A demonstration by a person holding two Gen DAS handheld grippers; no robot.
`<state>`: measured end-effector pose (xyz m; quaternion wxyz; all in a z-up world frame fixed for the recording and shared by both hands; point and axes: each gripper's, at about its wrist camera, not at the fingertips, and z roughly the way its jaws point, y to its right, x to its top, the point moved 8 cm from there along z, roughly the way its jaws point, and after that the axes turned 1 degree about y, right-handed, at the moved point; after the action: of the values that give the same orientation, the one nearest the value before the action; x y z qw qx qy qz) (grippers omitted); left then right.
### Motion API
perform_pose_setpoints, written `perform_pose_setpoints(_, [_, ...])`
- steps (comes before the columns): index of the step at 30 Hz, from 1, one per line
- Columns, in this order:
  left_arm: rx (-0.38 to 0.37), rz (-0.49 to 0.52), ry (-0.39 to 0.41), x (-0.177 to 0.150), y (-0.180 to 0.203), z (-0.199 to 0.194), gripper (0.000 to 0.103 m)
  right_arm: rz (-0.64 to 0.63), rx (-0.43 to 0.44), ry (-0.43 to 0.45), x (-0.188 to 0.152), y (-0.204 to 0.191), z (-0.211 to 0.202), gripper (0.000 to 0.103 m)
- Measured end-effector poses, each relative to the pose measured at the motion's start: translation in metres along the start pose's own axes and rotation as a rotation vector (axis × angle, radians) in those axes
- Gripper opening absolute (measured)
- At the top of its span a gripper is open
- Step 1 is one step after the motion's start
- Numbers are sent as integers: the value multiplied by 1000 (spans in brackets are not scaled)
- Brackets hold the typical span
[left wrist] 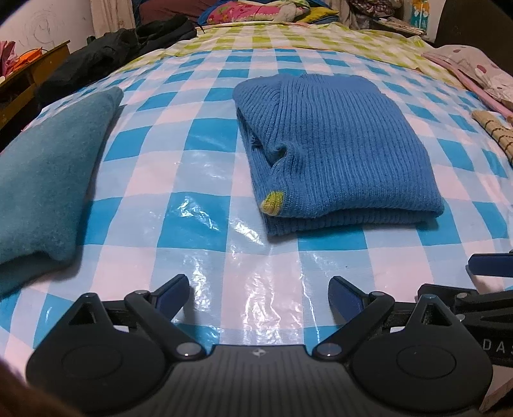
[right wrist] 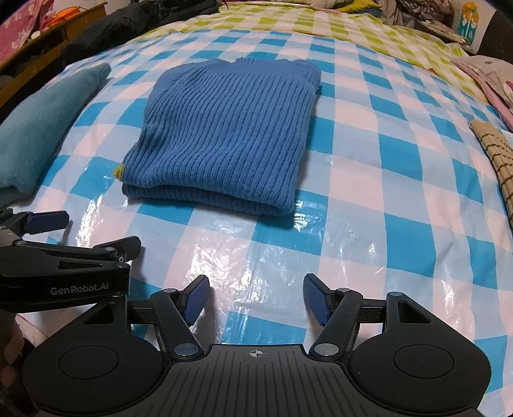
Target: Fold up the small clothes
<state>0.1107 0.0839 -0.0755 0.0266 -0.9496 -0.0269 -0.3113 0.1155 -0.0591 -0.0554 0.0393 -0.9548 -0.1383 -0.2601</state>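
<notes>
On the checked sheet [left wrist: 224,154], ahead of both your grippers, lies the blue sweater [left wrist: 336,150], folded into a thick block with 2 layers showing at its near edge. A small yellow-green patch [left wrist: 272,202] peeks out at its near-left corner.

Left wrist view: your left gripper [left wrist: 259,298] sits at 6 o'clock, jaws spread wide, nothing between the pads, only bare shiny sheet. The sweater is at 12 to 1 o'clock from it, well apart from the fingertips. A teal garment [left wrist: 48,166], also folded, lies at 9 to 10 o'clock, apart from the sweater. Part of your right gripper shows at 3 to 4 o'clock at the frame edge.

Right wrist view: your right gripper [right wrist: 256,298] is at 6 o'clock, jaws released and empty, blue pads [right wrist: 195,298] facing each other over the sheet. The sweater [right wrist: 224,138] is at 11 to 12 o'clock, clear of the fingertips. Your left gripper [right wrist: 57,237] shows at 8 to 9 o'clock, just beside the right one, touching no cloth. The teal garment [right wrist: 41,128] is at 9 to 10 o'clock.

Far side: a green-checked sheet [right wrist: 288,29] at 12 o'clock, dark clothing [left wrist: 112,51] at 10 to 11 o'clock, a striped tan cloth [right wrist: 500,157] at 2 to 3 o'clock, and a heap of mixed fabrics along the back.
</notes>
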Motion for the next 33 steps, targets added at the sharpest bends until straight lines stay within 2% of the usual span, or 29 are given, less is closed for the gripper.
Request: perform_pose_setpoints(33, [30, 30, 10, -3, 8, -3, 99, 40, -17, 17, 0, 7, 3, 66])
